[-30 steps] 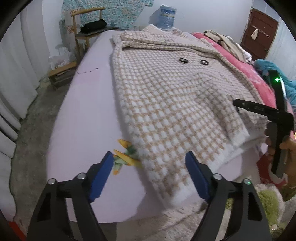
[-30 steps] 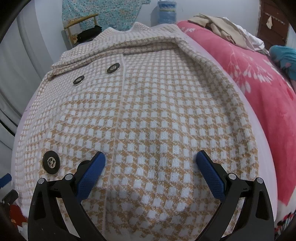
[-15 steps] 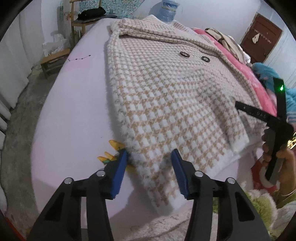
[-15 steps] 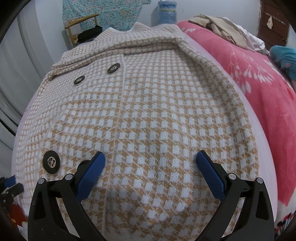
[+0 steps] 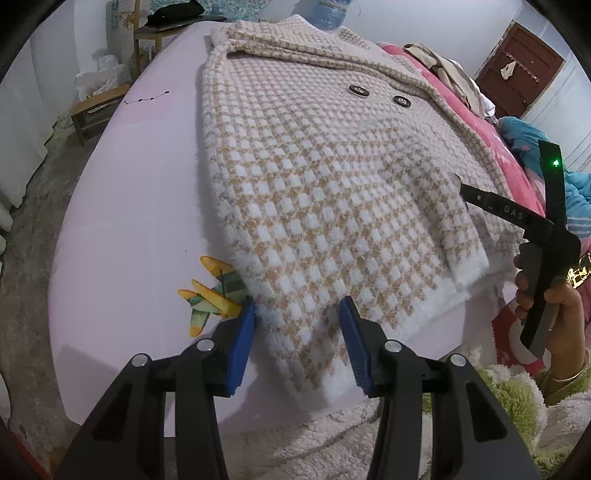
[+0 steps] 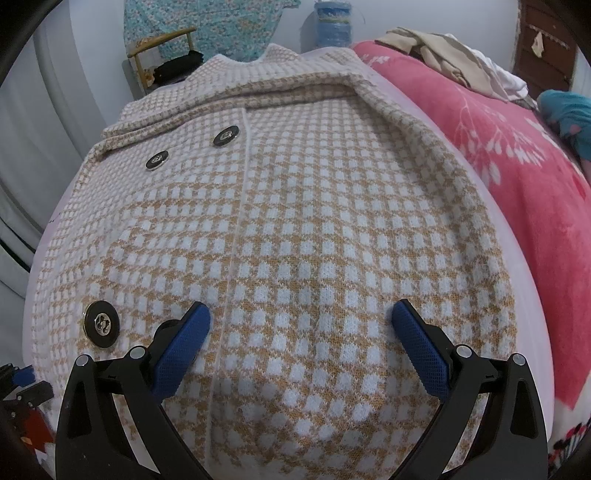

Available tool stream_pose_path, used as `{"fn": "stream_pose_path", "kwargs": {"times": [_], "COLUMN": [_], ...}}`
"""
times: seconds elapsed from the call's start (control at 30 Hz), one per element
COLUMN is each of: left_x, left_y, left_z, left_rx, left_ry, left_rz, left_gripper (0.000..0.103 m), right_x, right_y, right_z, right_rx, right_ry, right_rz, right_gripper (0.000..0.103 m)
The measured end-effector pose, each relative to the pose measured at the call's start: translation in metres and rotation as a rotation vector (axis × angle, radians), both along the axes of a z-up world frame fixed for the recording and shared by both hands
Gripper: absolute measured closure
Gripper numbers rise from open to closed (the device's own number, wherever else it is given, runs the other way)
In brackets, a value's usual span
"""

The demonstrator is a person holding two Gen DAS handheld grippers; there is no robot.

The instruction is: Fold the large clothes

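While the checked tan-and-white knit coat [image 5: 332,192] lies spread flat on the pale pink sheet [image 5: 140,206], the left gripper [image 5: 297,321] has just been closing its jaws around the coat's fluffy white hem corner, though the pads seem not quite pressed in. Over the coat's front, near a dark button [image 6: 101,324], the right gripper [image 6: 301,317] hovers with jaws wide apart, gripping nothing.

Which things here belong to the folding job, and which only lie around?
For the job: checked coat; left gripper, jaws just closing around its corner; right gripper, open above it.

Lying about: pink blanket; beige clothes pile; water bottle; wooden chair.
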State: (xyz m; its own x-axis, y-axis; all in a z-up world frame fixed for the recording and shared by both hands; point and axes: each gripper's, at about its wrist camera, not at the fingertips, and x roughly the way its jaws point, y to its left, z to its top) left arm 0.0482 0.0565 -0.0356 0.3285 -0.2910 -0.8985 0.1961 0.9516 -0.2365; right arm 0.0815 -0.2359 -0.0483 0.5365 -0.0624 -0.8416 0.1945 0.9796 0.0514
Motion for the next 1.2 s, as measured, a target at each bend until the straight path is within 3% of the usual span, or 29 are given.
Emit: {"fn": "stream_pose_path", "kwargs": {"times": [1.2], "left_x": [0.000], "left_y": [-0.013], "left_z": [-0.002], "left_rx": [0.071], "left_ry": [-0.014], "left_rz": [-0.021], "left_gripper": [0.058], "right_x": [0.000], "right_y": [0.001], "right_z": [0.000], "right_rx": [-0.001], "right_ry": [-0.004], "right_rz": [0.000], "right_gripper": [0.008]}}
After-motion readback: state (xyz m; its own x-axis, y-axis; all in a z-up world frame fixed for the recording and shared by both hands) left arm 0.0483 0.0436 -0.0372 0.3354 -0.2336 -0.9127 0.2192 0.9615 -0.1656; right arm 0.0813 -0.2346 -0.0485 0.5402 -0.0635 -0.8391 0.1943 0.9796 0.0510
